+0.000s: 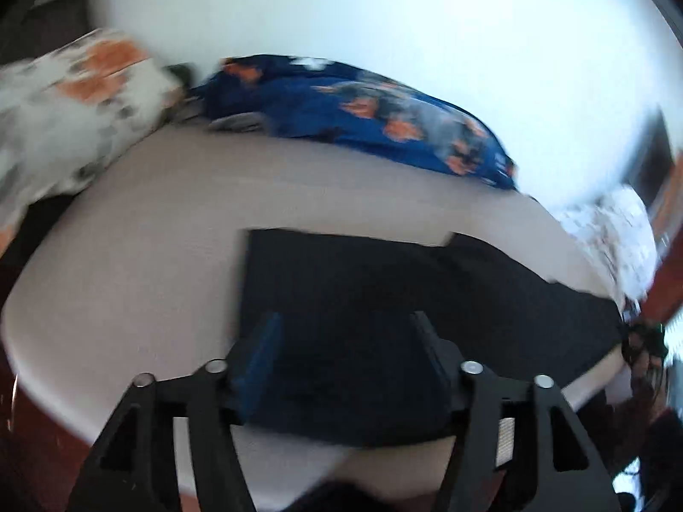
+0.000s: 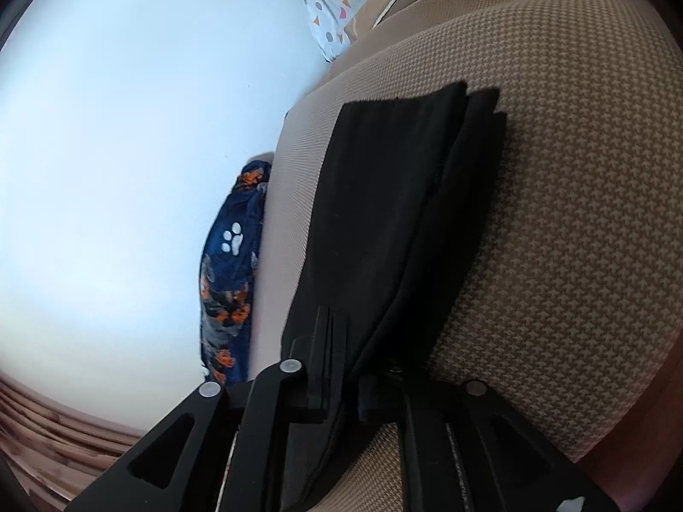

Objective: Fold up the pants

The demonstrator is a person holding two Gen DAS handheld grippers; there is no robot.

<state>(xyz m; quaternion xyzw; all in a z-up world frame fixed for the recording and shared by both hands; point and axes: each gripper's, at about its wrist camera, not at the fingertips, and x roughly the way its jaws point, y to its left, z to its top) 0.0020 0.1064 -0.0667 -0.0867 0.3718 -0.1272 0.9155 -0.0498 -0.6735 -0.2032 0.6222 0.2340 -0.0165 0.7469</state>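
Where the left gripper [image 1: 348, 341] fills the near edge of its own view, its two fingers stand wide apart over the black pants [image 1: 384, 294], clamping nothing. One finger [image 1: 260, 350] carries a blue pad; the other is plain black. That view is smeared, so fine detail is lost.

Seen from the right wrist, the right gripper [image 2: 341, 367] is closed on the near edge of the pants [image 2: 384, 213], with cloth pinched between the fingers [image 2: 324, 341]. Only this view shows the garment as several stacked layers, their far edges stepped one behind another. Only the left view shows a further part of the pants trailing off to the right, toward the bed's edge.

Beneath the garment lies the bed cover [image 2: 555, 213], a beige cloth whose small houndstooth weave is sharp in the right view and a plain pale blur [image 1: 128, 234] in the left.

Beyond the pants, a dark blue blanket [image 1: 363, 115] with orange patches lies along the far side of the bed; the right view shows a white paw print on it [image 2: 232, 256]. A white, orange-blotched pillow [image 1: 81, 106] sits far left, and a white cloth with coloured shapes [image 2: 333, 4] shows in the right view.

Farthest stands a pale wall [image 1: 384, 21], and wood flooring [image 2: 51, 422] shows at one corner.
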